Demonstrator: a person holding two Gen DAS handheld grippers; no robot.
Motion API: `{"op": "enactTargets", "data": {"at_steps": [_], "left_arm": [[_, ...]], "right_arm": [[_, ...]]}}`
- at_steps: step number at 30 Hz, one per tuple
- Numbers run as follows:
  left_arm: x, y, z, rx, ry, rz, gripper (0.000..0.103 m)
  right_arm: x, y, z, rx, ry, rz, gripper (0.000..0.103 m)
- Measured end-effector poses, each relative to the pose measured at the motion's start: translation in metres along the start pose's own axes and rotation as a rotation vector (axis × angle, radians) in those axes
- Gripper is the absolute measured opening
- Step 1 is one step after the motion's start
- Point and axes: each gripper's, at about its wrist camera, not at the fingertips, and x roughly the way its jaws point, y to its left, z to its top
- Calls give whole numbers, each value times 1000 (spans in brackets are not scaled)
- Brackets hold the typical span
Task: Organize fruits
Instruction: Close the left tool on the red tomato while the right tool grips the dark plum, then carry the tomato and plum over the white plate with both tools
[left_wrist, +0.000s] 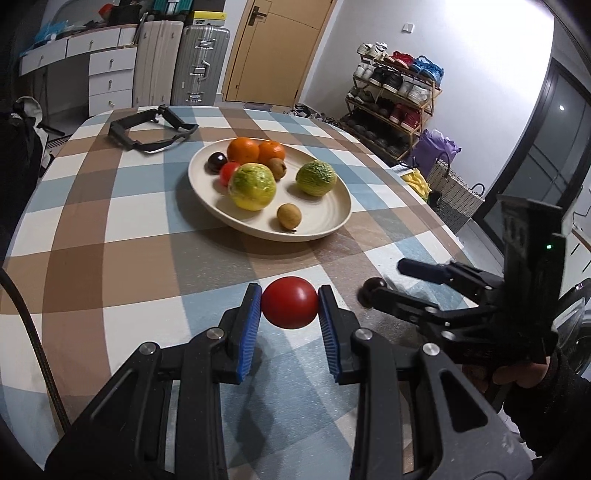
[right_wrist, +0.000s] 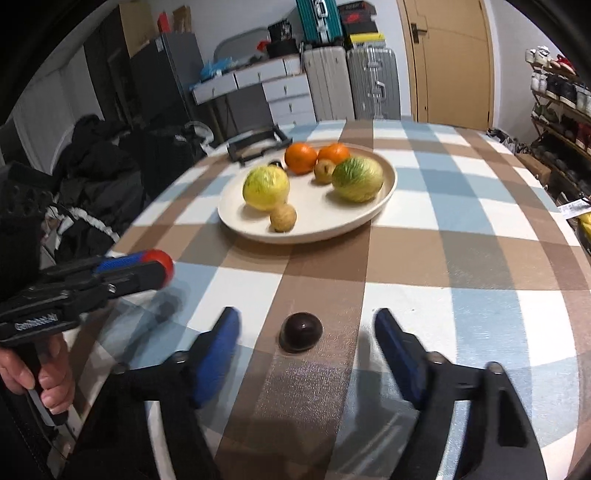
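My left gripper (left_wrist: 290, 303) is shut on a red tomato (left_wrist: 290, 302), held just above the checked tablecloth; in the right wrist view the tomato (right_wrist: 164, 260) shows at that gripper's tip. A dark round fruit (right_wrist: 301, 331) lies on the cloth between the blue pads of my right gripper (right_wrist: 308, 328), which is open and not touching it. The same fruit (left_wrist: 373, 286) appears in the left wrist view by the right gripper (left_wrist: 384, 280). Further back stands a cream plate (left_wrist: 321, 218) with two oranges (left_wrist: 243, 150), two yellow-green fruits (left_wrist: 253, 186), small brown ones (left_wrist: 289, 216), a dark plum (left_wrist: 216, 161) and another tomato (left_wrist: 228, 172).
A black frame with a strap (left_wrist: 147, 127) lies at the table's far left corner. Beyond the table stand suitcases (left_wrist: 201, 66), a door (left_wrist: 273, 48) and a shoe rack (left_wrist: 395, 96). A woven basket (left_wrist: 454, 192) sits off the right edge, dark clothing (right_wrist: 110, 166) off the left.
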Motion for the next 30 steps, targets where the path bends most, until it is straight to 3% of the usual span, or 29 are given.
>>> {"op": "enactTargets", "data": {"at_steps": [3,9,11,20,30], "left_arm": [[-1,5,0,-6,-5,1,28],[-2,14,2,-26,-14,7,28],[-3,17,4,-31,-21,12,28],[-7,19,28,-25,-59,30,28],[13,12,88,-25,-78,58,28]], "right_arm": [[4,2,0,-1,17,0,53],[10,5,-3,-16,49,-13,29],[10,5,-2,-15,54,-7,26],[-6,2,12,-25,-13,1,25],[-26,-24,76,-3,-111,43,25]]}}
